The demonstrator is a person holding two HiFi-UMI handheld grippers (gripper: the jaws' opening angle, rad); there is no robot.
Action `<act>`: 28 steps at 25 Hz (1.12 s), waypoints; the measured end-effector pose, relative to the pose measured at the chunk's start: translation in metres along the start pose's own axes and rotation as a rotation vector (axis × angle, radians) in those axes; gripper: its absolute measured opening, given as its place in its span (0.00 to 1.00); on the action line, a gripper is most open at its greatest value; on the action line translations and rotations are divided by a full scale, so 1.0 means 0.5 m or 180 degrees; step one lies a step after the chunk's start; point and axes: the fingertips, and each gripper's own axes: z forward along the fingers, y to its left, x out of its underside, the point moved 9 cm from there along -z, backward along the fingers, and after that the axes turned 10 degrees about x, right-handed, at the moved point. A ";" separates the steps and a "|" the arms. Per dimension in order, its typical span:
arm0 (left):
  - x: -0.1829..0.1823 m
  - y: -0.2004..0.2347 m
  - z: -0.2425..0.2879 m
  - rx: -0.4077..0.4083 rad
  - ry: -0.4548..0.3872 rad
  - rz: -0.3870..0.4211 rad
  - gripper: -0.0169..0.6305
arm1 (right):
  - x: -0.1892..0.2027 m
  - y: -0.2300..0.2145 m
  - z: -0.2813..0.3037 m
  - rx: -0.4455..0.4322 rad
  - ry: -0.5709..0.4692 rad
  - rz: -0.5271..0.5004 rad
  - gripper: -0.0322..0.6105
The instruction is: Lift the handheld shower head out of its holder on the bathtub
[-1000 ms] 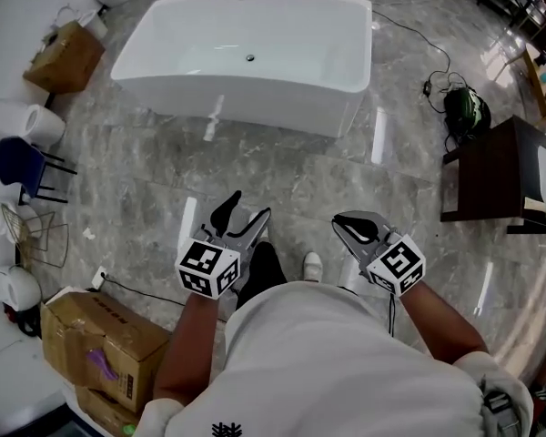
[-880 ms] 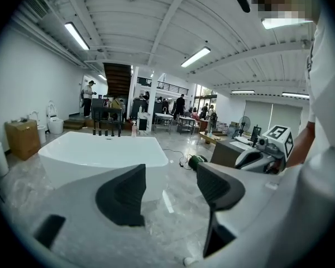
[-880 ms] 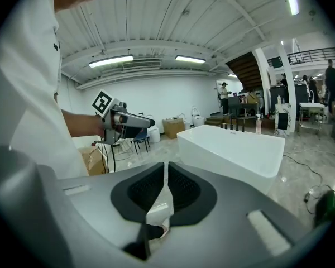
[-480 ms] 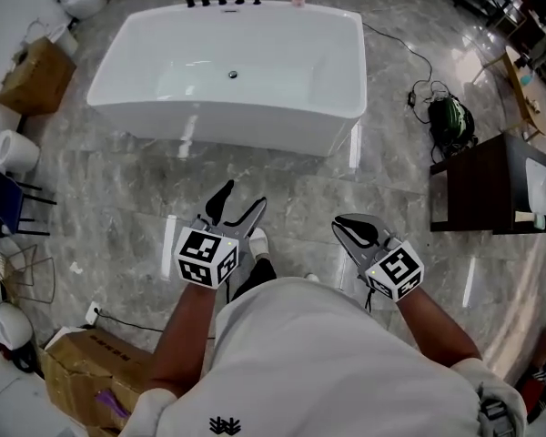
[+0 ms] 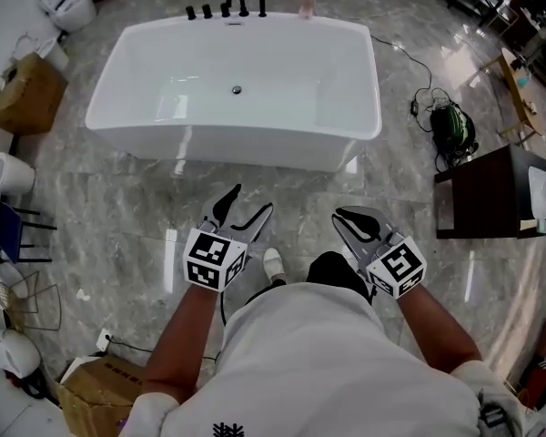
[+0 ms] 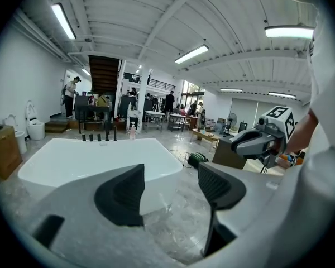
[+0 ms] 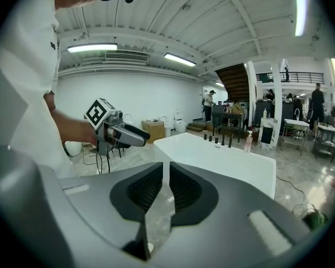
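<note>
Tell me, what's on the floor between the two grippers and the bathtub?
Nothing, just bare grey floor between the left gripper, the right gripper and the bathtub. The head view shows it.

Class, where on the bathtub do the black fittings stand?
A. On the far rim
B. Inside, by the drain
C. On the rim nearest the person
A: the fittings stand in a row on the far rim of the bathtub, across from the person.

Handheld shower head [image 5: 262,2]: slim and black, stands upright on the far rim of the bathtub [image 5: 227,148], rightmost of the black fittings [image 5: 207,11] there. Bathtub: white, rectangular, freestanding, empty, drain near centre.
</note>
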 end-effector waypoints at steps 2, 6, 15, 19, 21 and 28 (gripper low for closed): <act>-0.007 0.021 0.008 0.0017 -0.0020 -0.0024 0.49 | -0.021 -0.013 0.023 0.0019 -0.0011 0.0003 0.13; -0.017 0.063 0.041 0.0026 -0.0032 -0.0080 0.49 | -0.046 -0.050 0.068 0.0033 0.0003 0.0056 0.13; -0.085 0.175 0.136 -0.0075 0.0037 -0.0162 0.49 | -0.069 -0.167 0.180 -0.0063 -0.0013 0.0211 0.13; -0.131 0.240 0.212 -0.0147 0.0120 -0.0138 0.49 | -0.078 -0.252 0.226 -0.0097 0.0000 0.0219 0.12; -0.158 0.264 0.257 -0.0180 0.0126 -0.0115 0.49 | -0.078 -0.297 0.240 -0.0123 0.0030 0.0177 0.12; -0.240 0.371 0.399 -0.0229 0.0075 -0.0136 0.48 | -0.087 -0.437 0.308 -0.0043 0.0067 0.0221 0.12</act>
